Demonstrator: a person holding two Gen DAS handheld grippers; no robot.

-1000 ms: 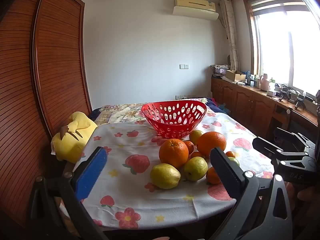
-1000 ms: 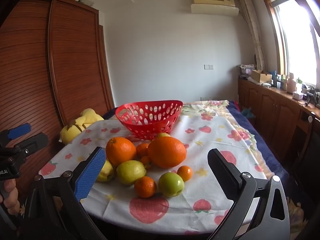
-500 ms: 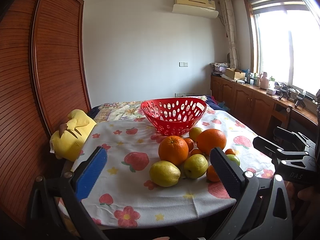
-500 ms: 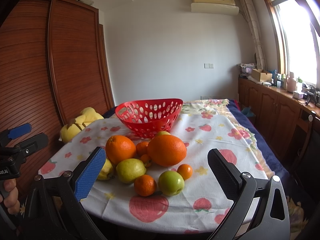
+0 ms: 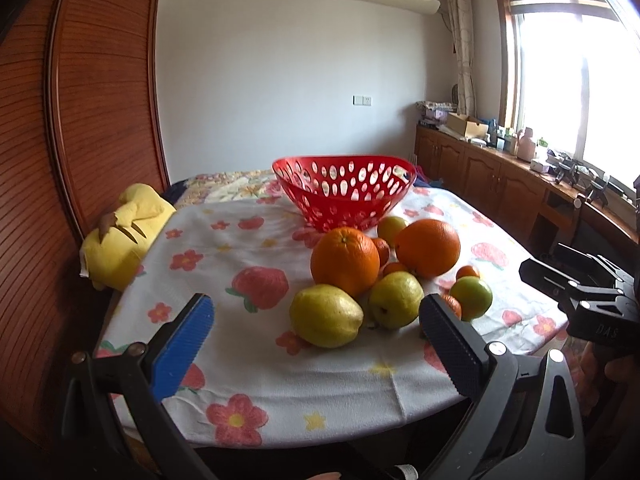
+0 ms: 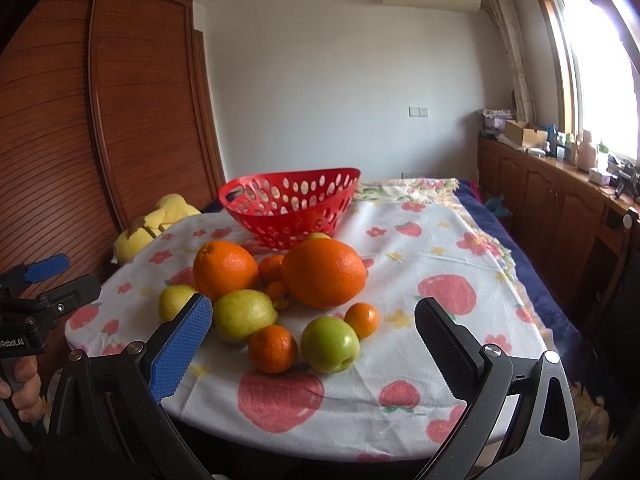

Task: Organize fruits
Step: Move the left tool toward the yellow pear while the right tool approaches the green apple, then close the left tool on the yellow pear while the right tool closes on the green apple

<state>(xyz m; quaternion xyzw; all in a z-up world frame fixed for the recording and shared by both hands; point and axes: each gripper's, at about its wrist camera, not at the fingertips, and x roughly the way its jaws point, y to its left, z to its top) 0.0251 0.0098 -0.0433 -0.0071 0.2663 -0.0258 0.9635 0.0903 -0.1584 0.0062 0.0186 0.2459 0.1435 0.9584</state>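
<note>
Currently the left gripper (image 5: 314, 330) and the right gripper (image 6: 312, 332) both hover with ribbed pads spread wide and nothing between them, short of the fruit pile. Just in front of the perforated red plastic basket (image 5: 344, 192), which holds no fruit, two large dimpled oranges (image 5: 345, 261), smooth yellow-green pears (image 5: 325, 316), a round green apple (image 6: 330, 344) and small tangerines (image 6: 273, 348) cluster touching on the strawberry-print tablecloth (image 6: 420, 272). Left of the basket, a yellow plush toy (image 5: 120, 236) lies at the table edge.

Both tools closer to fruit pile (image 5: 380, 280), left tool (image 5: 316, 330) more
</note>
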